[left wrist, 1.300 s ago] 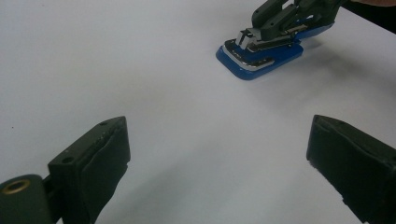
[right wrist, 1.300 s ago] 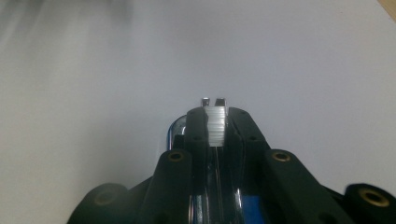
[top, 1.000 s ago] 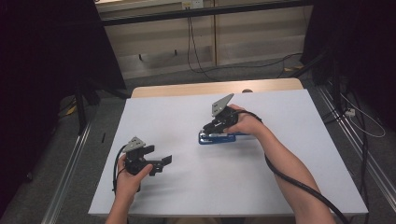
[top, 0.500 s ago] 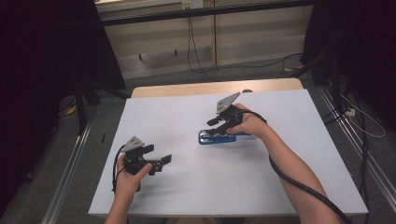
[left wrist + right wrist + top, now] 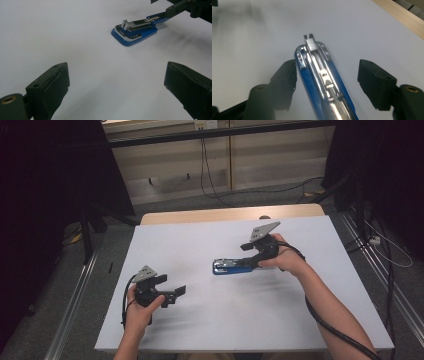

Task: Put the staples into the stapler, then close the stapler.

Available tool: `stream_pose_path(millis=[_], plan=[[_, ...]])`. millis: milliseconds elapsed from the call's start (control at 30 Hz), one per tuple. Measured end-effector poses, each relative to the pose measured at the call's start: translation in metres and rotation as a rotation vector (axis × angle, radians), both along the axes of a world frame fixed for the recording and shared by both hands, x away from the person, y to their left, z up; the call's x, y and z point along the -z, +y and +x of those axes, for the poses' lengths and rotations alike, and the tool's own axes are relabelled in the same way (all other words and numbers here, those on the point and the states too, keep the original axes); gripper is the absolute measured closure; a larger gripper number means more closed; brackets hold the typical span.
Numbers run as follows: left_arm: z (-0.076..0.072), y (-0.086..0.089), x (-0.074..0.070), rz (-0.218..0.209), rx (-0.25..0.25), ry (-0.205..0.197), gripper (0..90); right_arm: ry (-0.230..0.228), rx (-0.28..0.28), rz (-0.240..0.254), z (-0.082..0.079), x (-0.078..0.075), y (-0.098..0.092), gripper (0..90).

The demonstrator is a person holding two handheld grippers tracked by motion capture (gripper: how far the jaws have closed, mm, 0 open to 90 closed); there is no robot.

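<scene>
Blue stapler (image 5: 232, 266) lies mid-table (image 5: 210, 330), between the right gripper (image 5: 327, 82)'s spread jaws.

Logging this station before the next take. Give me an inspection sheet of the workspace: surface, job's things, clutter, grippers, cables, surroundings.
Surface: white table top, with a wooden strip along its far edge.
Job's things: one blue stapler, lying flat and opened, its metal staple channel showing on top.
Clutter: nothing seen.
Grippers: left gripper is open and holds nothing, jaws pointing toward the stapler. Right gripper is open, its jaws on either side of the stapler; the left jaw is at the stapler's side, the right jaw stands clear.
Cables: a black cable trails along the right forearm; another loops by the left hand.
Surroundings: wooden wall panels, loose floor cables, dark curtains at both sides.
</scene>
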State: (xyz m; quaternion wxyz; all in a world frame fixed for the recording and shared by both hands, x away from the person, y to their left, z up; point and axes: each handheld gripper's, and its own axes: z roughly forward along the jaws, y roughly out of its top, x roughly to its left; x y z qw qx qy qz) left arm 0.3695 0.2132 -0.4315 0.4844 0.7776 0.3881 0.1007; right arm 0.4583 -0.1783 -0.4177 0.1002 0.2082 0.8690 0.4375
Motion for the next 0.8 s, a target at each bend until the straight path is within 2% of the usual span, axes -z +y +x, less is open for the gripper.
stream_pose_path(millis=[233, 467, 567, 700, 800], plan=[[0.001, -0.002, -0.002, -0.005, 0.004, -0.003, 6.3, -0.006, 0.095, 0.014, -0.016, 0.002, -0.021, 23.4], [0.002, -0.005, -0.002, -0.015, 0.007, -0.005, 6.3, -0.043, 0.182, 0.015, -0.032, 0.003, -0.038, 22.3], [0.004, -0.005, -0.002, -0.027, 0.005, -0.002, 6.6, -0.077, 0.249, 0.011, -0.037, 0.002, -0.042, 21.8], [0.007, -0.007, -0.002, -0.031, 0.001, 0.001, 6.7, -0.094, 0.284, 0.049, -0.043, 0.0, -0.046, 20.8], [0.008, -0.009, -0.002, -0.028, 0.006, 0.0, 6.7, -0.092, 0.301, 0.071, -0.045, 0.003, -0.048, 21.1]])
